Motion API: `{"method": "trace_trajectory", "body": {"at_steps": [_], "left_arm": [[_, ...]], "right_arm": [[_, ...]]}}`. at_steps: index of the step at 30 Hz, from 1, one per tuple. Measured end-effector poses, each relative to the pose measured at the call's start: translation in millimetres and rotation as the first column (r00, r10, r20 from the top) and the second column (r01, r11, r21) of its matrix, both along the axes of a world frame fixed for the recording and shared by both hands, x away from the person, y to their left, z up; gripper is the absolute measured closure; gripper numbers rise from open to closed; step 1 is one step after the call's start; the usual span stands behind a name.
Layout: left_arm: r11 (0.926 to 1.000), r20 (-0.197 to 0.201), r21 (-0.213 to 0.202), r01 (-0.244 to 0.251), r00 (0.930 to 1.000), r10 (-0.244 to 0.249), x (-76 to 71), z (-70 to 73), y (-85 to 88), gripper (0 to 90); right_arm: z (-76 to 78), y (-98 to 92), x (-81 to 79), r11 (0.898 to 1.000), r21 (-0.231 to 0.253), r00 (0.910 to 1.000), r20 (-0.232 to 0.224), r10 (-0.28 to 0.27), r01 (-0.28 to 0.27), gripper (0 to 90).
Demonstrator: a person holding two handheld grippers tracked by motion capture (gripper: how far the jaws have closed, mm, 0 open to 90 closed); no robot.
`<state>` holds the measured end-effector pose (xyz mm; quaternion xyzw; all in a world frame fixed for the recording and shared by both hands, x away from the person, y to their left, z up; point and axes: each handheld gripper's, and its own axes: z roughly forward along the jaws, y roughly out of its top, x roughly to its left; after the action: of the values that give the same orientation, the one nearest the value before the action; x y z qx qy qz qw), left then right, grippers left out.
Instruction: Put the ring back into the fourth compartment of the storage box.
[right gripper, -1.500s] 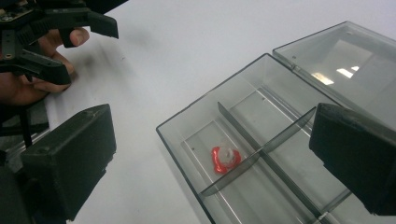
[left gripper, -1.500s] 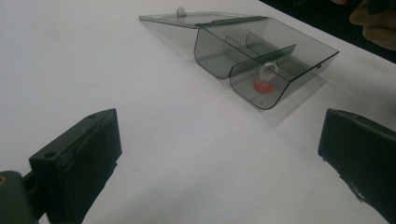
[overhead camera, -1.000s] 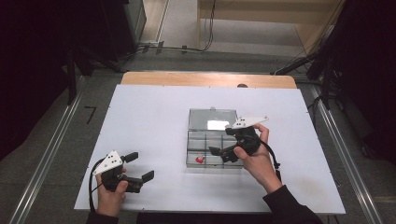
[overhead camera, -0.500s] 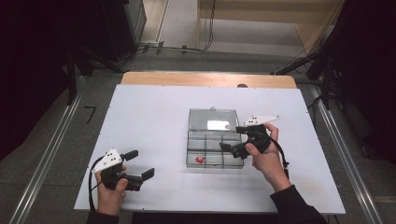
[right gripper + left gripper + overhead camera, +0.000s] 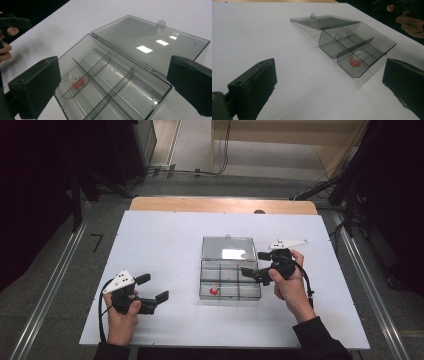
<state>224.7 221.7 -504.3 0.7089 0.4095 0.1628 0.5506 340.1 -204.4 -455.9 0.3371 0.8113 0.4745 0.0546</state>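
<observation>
The clear compartment box lies with its lid flung flat, exposing a small red piece inside. The right gripper hovers at the box's edge, jaws spread and empty, probably ready to reach in. The left gripper rests apart, also released.

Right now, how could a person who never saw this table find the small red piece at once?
Start at the smoky clear box in the middle of the white table, its lid lying open. The small red piece sits in the near-left compartment; the other compartments look empty, and nothing else here is red.
</observation>
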Motion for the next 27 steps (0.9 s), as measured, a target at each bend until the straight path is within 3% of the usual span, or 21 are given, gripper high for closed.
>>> {"method": "trace_trajectory", "body": {"at_steps": [5,10,27], "left_arm": [[0.9999,0.002,-0.014,0.004,1.0000,-0.004,6.7,7.3,-0.6,0.0],[0.9999,0.008,-0.013,0.003,1.0000,-0.003,13.4,13.5,-2.3,0.0],[0.9997,0.002,0.009,0.024,0.9997,-0.024,37.5,26.2,-10.6,0.0]], "right_arm": [[-3.9,-1.3,5.5,1.000,-0.001,0.9991,-0.029,-0.029,0.029,0.0],[-5.7,-4.0,8.6,1.000,0.013,0.9990,-0.039,-0.020,0.020,0.0],[-18.8,-5.5,28.4,0.998,0.028,0.9946,-0.084,-0.061,0.064,0.0]]}}
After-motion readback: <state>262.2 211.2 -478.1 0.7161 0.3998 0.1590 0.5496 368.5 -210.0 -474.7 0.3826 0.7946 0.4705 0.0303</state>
